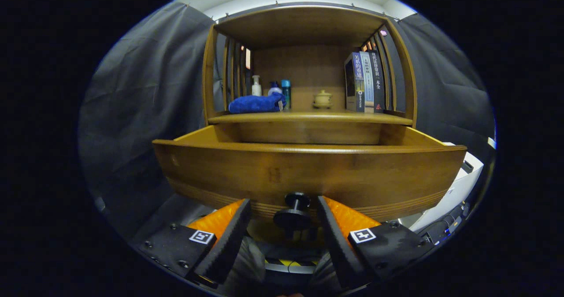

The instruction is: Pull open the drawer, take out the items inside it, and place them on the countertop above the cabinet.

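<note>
Both fingers of the gripper (pixel 284 209) are seen spread apart, with the dark round knob (pixel 294 213) of the drawer (pixel 308 173) lying between them, touched by neither pad. Just beyond the fingertips the wooden drawer front is pulled out from the cabinet (pixel 308 28); its inside is hidden behind the front panel. On the countertop (pixel 308 117) above, a blue cloth (pixel 256 103) is laid at the left edge with bottles (pixel 271 87) behind it, a small lidded pot (pixel 322 98) near the middle, and upright books (pixel 365 82) at the right edge.
</note>
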Motion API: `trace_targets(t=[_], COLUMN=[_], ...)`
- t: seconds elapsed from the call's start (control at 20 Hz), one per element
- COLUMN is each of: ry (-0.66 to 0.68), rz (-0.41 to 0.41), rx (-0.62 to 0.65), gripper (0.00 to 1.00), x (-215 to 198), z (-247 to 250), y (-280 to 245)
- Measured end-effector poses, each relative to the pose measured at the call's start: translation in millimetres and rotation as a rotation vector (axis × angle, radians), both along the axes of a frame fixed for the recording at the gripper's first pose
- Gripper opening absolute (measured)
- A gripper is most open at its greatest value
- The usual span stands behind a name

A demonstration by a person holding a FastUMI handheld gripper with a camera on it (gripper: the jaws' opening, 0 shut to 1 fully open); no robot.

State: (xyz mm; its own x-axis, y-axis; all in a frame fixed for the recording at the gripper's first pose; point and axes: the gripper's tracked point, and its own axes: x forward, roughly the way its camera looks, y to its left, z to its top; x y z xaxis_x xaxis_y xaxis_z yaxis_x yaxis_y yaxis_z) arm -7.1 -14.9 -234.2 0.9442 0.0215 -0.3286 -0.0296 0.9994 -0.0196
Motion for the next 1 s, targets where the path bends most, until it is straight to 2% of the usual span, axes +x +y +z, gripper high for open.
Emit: trace_targets(t=[0.15,0.35,0.45,0.55,0.75,1.0], ry=[-0.112,-0.319,-0.321,-0.258,-0.087,0.253], rz=[-0.009,-0.028,-0.025,0.013,-0.004,-0.037], rx=[-0.011,0.078,0.079,0.071,-0.007,0.033], gripper=[0.96,0.95,0.95,0.94,0.94,0.93], x=[-6,10,35,73,147,184], z=[42,160,202,223,199,99], y=[-4,-5,-9,-2,-1,16])
